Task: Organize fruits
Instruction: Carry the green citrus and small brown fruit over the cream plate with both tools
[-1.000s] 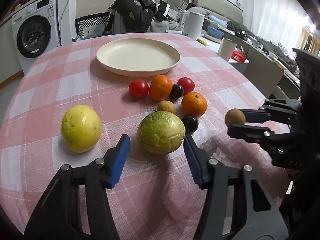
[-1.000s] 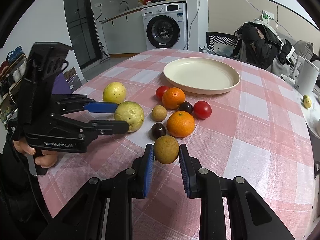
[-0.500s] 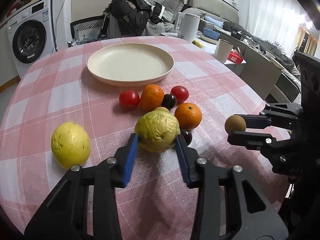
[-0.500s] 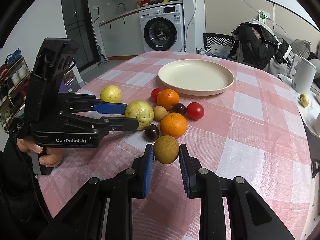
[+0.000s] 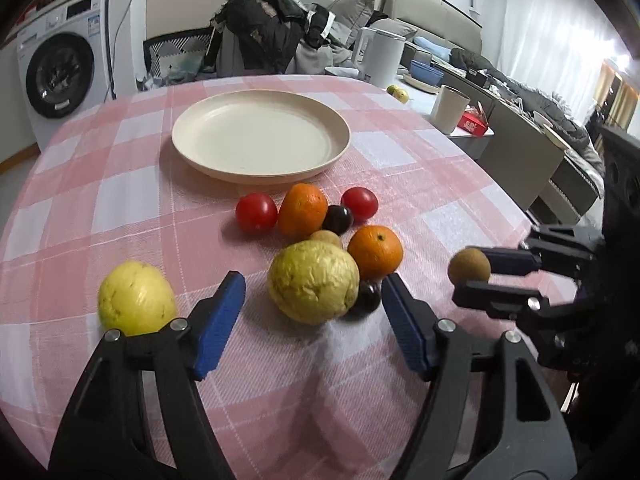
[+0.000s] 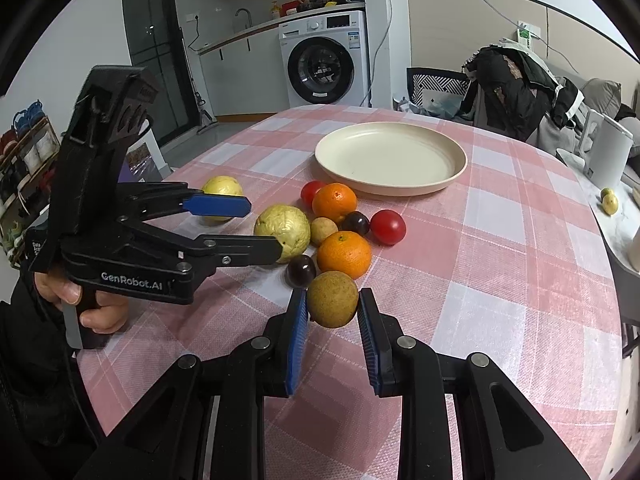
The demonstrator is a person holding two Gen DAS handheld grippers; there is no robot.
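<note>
A cream plate (image 5: 260, 136) (image 6: 390, 158) stands empty at the far side of the pink checked table. In front of it lie two oranges (image 5: 375, 249), two red tomatoes (image 5: 256, 212), two dark plums (image 5: 337, 219), a small brown fruit (image 5: 326, 237), a big yellow-green guava (image 5: 313, 281) (image 6: 283, 227) and a second yellow guava (image 5: 136, 304) (image 6: 222, 190). My left gripper (image 5: 312, 300) is open, its blue pads either side of the big guava without touching it. My right gripper (image 6: 332, 308) is shut on a small brown fruit (image 6: 332, 299) (image 5: 469, 267), held above the table.
A white kettle (image 5: 382, 60) and a cup (image 5: 450, 109) stand on a side table beyond the right edge. A chair piled with dark clothes (image 5: 264, 36) and a washing machine (image 5: 60, 72) are behind the table.
My left gripper closed around the big guava half a second ago, and now its jaws stand wide open again with the guava on the table. The right gripper keeps holding the brown fruit.
</note>
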